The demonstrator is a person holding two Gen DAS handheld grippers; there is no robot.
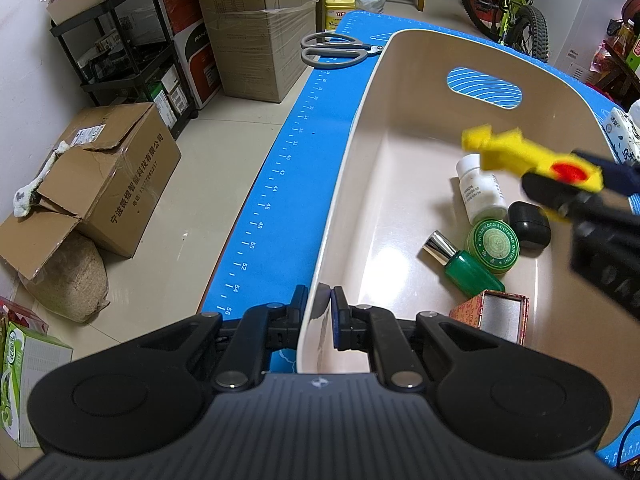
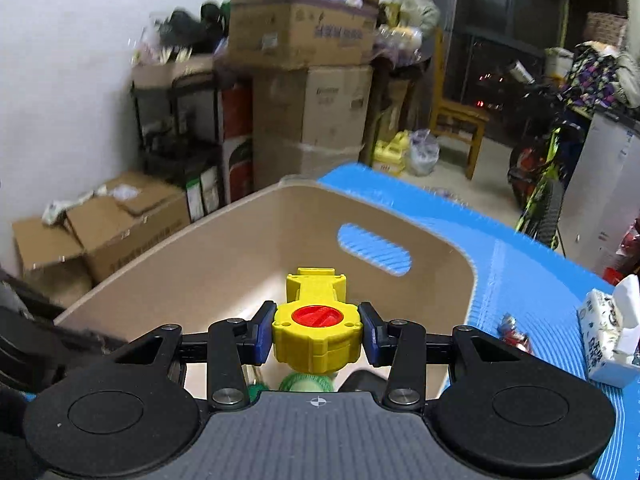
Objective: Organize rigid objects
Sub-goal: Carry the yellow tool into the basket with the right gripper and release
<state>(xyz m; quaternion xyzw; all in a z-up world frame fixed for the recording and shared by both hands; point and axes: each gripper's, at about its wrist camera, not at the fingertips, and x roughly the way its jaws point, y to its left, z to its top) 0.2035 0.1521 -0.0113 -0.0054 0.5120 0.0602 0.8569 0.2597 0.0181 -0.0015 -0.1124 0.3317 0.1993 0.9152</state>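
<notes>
Bin: we see a beige plastic bin (image 1: 360, 184) standing on the blue mat (image 1: 280, 184) that covers the desk; its far wall has an oval handle cutout (image 1: 484, 88).
Contents: on the bin floor lie a white pill bottle (image 1: 482, 190) on its side, a round green tin (image 1: 494, 245), a green bottle with a silver cap (image 1: 464, 264), a small black case (image 1: 529, 224) and an open reddish patterned box (image 1: 492, 314). The tin touches the pill bottle, the green bottle and the case.
Left tongs: our left tongs (image 1: 320, 318) are clenched on the bin's near wall, one finger outside and one inside.
Right tongs: our right tongs (image 2: 318, 334) grasp a yellow toy with a red disc (image 2: 316, 332) by its round body, held in the air above the bin interior, over the things already in it.
Writing: the tin's rim reads "WORMWOOD SOOTHING OINTMENT". The mat edge carries a printed ruler, with numbers up to 56 nearest us. The pill bottle's print is too small to read.
On the mat outside: grey-handled scissors (image 1: 334, 50) lie beyond the bin's far left corner; a tissue pack (image 2: 608, 332) sits to the bin's right, with a small red wrapped item (image 2: 514, 334) between it and the bin.
Edges and room: the bin's left wall runs near the mat's left edge, leaving a narrow blue strip. The far half of the bin floor is bare.
Beyond the desk: cardboard boxes (image 1: 108, 176) and a bicycle (image 1: 516, 4).
</notes>
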